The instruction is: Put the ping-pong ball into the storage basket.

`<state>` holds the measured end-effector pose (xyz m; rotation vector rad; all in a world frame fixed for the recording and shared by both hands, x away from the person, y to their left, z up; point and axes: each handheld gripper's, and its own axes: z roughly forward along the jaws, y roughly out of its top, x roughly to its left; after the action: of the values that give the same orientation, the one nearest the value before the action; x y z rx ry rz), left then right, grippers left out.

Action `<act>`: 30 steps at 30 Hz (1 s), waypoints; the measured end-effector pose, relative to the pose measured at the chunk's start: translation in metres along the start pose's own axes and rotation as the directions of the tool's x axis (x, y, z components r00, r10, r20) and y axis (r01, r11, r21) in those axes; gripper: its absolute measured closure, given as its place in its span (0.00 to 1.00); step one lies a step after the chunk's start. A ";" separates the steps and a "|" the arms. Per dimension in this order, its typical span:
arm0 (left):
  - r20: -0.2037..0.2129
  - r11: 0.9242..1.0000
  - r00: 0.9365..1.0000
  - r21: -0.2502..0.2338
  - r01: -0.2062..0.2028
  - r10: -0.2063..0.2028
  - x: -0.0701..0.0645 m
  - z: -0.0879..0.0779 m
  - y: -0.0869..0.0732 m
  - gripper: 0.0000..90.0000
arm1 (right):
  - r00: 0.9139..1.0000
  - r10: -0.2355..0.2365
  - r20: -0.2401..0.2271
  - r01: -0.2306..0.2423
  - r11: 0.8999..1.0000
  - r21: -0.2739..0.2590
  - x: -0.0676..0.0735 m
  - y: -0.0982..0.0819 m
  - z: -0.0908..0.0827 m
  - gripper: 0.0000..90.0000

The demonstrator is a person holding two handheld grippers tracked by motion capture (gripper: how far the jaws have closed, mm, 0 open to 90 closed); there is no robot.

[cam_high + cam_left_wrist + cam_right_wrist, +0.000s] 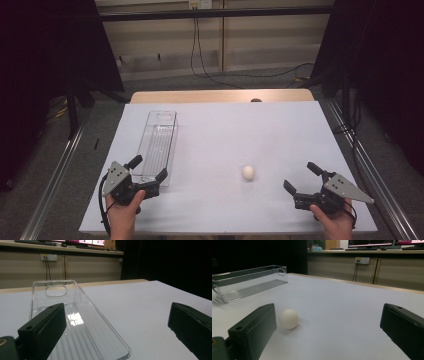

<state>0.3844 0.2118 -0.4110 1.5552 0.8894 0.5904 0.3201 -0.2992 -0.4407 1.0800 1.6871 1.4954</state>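
white ball point(248, 172) on table, clear tray point(159, 142) left, hand-held grippers open

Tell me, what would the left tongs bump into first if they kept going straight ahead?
Probably the clear tray: the left tongs are open and point along it, one jaw already at its near end.

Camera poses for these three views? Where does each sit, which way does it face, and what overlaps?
High view: fixed above the person's side, looking forward and down on the table; shows both hands, the left gripper and the right gripper, jaws apart.
Left gripper view: rides the left gripper, low over the table, facing the clear tray and back wall; shows its two black jaws.
Right gripper view: rides the right gripper, low, facing the white ball; shows its jaws.
Shared: the tray appears in all three; the ball in high and right gripper views.
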 end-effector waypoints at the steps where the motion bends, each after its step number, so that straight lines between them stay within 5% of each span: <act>1: 0.000 1.000 1.000 0.000 0.000 0.000 0.000 0.000 0.000 0.02 | 1.000 0.000 0.000 0.000 1.000 0.000 0.000 0.000 0.000 0.00; 30: 0.059 1.000 0.998 0.021 -0.006 0.005 -0.016 0.016 0.003 0.02 | 1.000 -0.003 -0.008 0.003 1.000 -0.001 0.001 0.001 0.000 0.00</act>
<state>0.3880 0.1892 -0.4087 1.5870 0.8497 0.5376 0.3198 -0.2979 -0.4401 1.0715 1.6931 1.5005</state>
